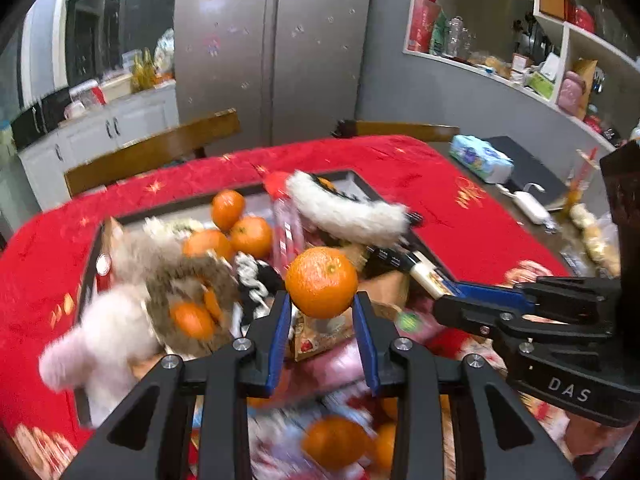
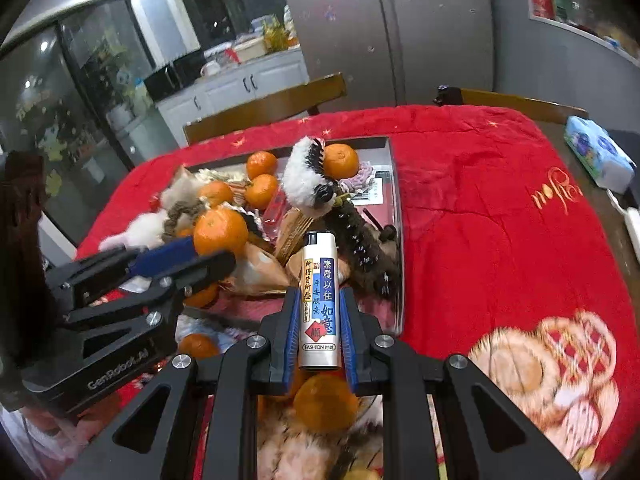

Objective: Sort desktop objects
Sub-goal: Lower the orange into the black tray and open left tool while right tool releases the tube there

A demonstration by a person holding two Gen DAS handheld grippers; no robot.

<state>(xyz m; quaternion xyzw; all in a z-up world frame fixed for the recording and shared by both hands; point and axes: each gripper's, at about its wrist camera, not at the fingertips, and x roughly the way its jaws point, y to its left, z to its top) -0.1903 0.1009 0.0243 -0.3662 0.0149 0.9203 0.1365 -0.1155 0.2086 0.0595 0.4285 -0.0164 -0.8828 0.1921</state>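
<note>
Orange (image 1: 321, 282) sits clamped between the blue pads of the left gripper (image 1: 321, 304), raised over the cluttered tray (image 1: 384, 196) on the red cloth (image 1: 440, 184), while the right gripper (image 2: 320, 304) holds a lighter (image 2: 319, 300) upright between its closed fingers, above the same tray.

The left gripper (image 1: 322, 308) is closed on an orange (image 1: 321, 282), its blue-padded fingers (image 1: 279, 340) pressing the fruit's two sides — the fruit sits right at the fingertips. The right gripper (image 2: 319, 308) clamps a lighter (image 2: 319, 300) upright between its pads (image 2: 291, 340), gripping the lower body. The two grippers sit side by side — each shows at the edge of the other's view, fingers pointing inward.
</note>
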